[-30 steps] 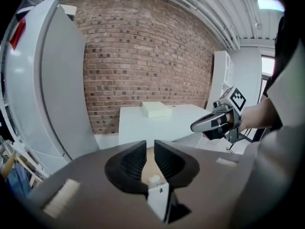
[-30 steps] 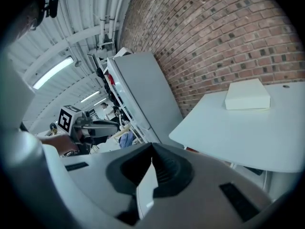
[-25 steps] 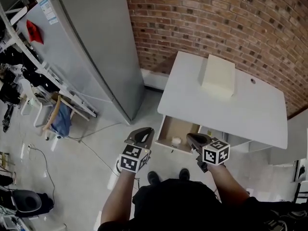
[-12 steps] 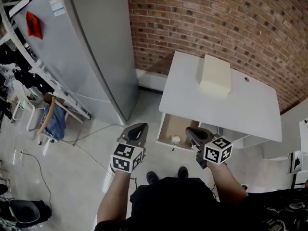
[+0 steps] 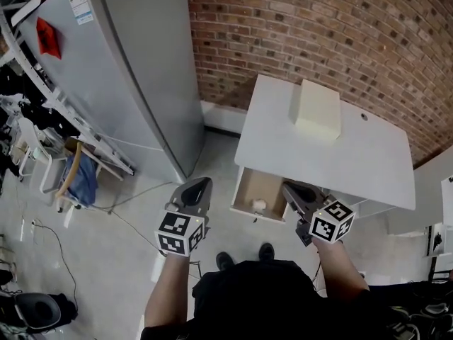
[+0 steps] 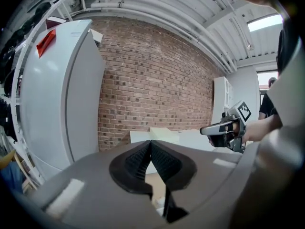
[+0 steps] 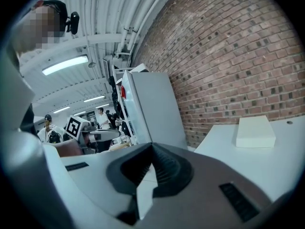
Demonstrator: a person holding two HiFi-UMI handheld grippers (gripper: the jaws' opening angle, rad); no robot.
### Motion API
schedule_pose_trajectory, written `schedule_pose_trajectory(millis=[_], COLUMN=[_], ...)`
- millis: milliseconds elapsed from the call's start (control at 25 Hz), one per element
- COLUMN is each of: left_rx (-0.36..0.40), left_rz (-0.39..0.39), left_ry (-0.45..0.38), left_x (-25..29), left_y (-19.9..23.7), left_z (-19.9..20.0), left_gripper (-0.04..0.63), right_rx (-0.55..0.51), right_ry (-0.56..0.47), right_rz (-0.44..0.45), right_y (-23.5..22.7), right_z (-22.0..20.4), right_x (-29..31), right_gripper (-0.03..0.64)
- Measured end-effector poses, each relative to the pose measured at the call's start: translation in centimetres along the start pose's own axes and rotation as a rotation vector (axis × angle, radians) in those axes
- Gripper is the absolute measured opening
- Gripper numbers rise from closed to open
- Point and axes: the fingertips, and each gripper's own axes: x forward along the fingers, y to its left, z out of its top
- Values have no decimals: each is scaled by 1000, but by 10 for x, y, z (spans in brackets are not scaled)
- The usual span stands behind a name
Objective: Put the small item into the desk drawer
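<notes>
The small pale item (image 5: pixel 259 205) lies inside the pulled-out, white-fronted drawer (image 5: pixel 263 187) with the wood-coloured floor, close behind the drawer's front panel and toward its middle. So the placing looks done, and the step in hand is probably to slide the drawer home under the white tabletop (image 5: pixel 354 154).

The grey left tool (image 5: pixel 197 188) hangs off the drawer's left side, clear of it. Its jaws are pressed together with nothing between them. The grey right tool (image 5: pixel 291 188) is over the drawer's right front corner, its jaws likewise closed and empty. Whether it touches the drawer cannot be told from here.

To close it well:
- Keep both tools pinched as they are. A closed tip makes a firm pushing point.
- Press on the flat front panel near its middle, not at a corner, so the drawer runs straight on its slides and does not skew.
- Push slowly and evenly. The item sits loose and light near the front, and a hard shove could send it sliding to the back.
- Keep the tool tips out of the gap above the drawer as it closes under the tabletop edge.
</notes>
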Motion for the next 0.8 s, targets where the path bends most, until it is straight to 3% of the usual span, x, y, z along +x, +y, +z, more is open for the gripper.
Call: schedule_pose_trajectory(millis=[280, 800], left_rx=[-21, -37], left_rz=[62, 101], left_ry=[-15, -10], left_x=[5, 15], left_y=[4, -15], left_z=[16, 20], left_gripper=[12, 12], right_rx=[-69, -67], right_ry=[-47, -55], right_rz=[56, 80], right_y=[-6, -23], right_z=[23, 22], right_x=[6, -13], right_gripper=[11, 11])
